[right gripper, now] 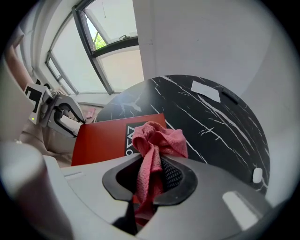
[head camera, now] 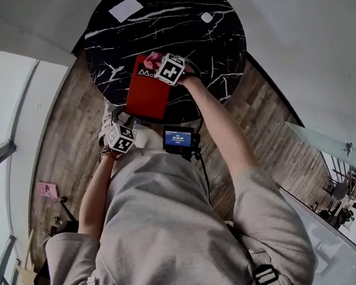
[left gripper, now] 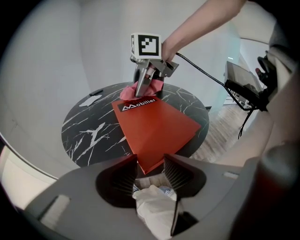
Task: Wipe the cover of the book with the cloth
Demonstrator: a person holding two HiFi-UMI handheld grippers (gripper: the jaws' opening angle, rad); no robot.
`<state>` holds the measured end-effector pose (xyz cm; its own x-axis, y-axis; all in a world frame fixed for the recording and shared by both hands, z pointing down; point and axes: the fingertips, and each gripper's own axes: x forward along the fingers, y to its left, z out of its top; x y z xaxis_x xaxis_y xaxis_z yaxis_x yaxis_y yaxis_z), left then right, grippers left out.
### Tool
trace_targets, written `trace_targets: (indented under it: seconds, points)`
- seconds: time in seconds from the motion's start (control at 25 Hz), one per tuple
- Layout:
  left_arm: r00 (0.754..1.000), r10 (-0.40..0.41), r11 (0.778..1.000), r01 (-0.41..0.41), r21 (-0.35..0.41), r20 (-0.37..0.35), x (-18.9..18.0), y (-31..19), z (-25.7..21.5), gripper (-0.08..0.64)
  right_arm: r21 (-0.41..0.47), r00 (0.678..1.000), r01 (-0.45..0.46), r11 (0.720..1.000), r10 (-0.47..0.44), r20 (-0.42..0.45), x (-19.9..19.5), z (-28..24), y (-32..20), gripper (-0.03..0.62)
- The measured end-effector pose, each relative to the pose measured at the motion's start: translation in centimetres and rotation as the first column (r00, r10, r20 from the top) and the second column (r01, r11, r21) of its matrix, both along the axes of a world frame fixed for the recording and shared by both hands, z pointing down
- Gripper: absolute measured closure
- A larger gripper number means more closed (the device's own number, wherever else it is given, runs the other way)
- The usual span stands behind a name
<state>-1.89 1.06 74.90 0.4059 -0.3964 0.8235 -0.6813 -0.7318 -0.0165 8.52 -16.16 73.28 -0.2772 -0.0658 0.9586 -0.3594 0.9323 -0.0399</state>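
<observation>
A person leans over a round, black, white-veined surface [head camera: 217, 33], a gripper in each hand, at work on a red book [head camera: 147, 94] that lies flat at the near side of the surface. The book's near corner juts past the rim towards the person.

The right gripper [right gripper: 150, 171] is clamped on a pink cloth [right gripper: 159, 140]. The fabric is pinched between the jaws and bunches out ahead of them. The bunch rests on the far end of the cover, over the white lettering on its black panel.

The left gripper [left gripper: 150, 164] is down at the book's near corner with its jaws wide apart. The corner points into the gap between them, and the pads press on nothing.

In the head view the cloth sits at the book's far corner, under the right gripper's marker cube, while the left gripper hangs just off the rim of the surface.

A white card [head camera: 125, 9] and a small white round object [head camera: 207, 17] lie farther back on the surface, well apart from the book. A small lit screen [head camera: 179, 138] hangs at the person's chest, above a wood plank floor [head camera: 57, 139].
</observation>
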Motion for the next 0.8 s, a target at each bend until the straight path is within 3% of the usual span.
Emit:
trace_targets:
  seconds: [0.8]
  points:
    - [1.000, -0.013, 1.000, 0.013, 0.019, 0.003, 0.0, 0.0, 0.0, 0.380, -0.033, 1.000, 0.026, 0.999, -0.026, 0.001, -1.1, 0.3, 2.9, 0.514]
